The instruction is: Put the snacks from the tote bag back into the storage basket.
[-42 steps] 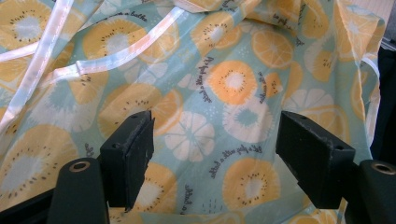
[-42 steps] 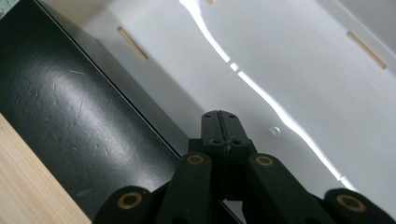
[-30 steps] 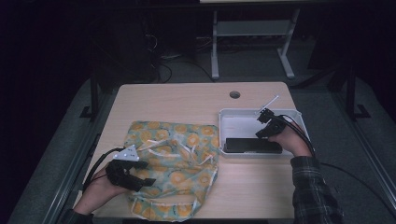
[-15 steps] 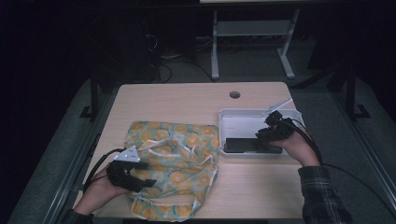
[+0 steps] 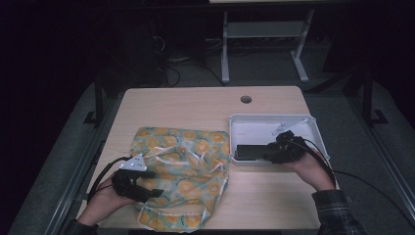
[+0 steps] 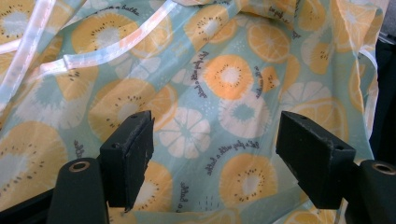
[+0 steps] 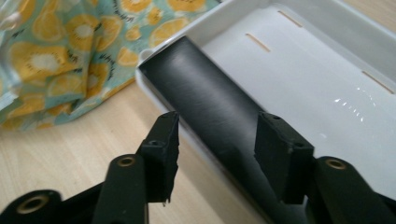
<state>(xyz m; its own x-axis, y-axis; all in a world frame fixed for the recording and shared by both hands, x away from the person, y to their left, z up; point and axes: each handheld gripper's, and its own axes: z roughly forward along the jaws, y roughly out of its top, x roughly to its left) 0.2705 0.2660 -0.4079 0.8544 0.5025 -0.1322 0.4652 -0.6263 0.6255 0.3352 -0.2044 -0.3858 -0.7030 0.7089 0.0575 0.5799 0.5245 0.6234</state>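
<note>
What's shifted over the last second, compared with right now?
The right tongs dropped from above the white plastic tray towards its near side; they now sit open astride the flat black rectangular bar and the tray's near wall, gripping nothing yet. The left tongs stayed open over the orange-and-mint fruit-print plastic bag, which hasn't moved; neither has the bar or tray.

Only text in sight: small dark script lettering printed on the fruit-print cloth, repeated between the citrus and kiwi slices. Left gripper view shows it at upper left, centre and lower centre of frame, running at angles, some upside down. Too small and blurred to read with confidence; the top-left bit looks like "...a bathe". No legible labels, brands or numbers elsewhere.
</note>
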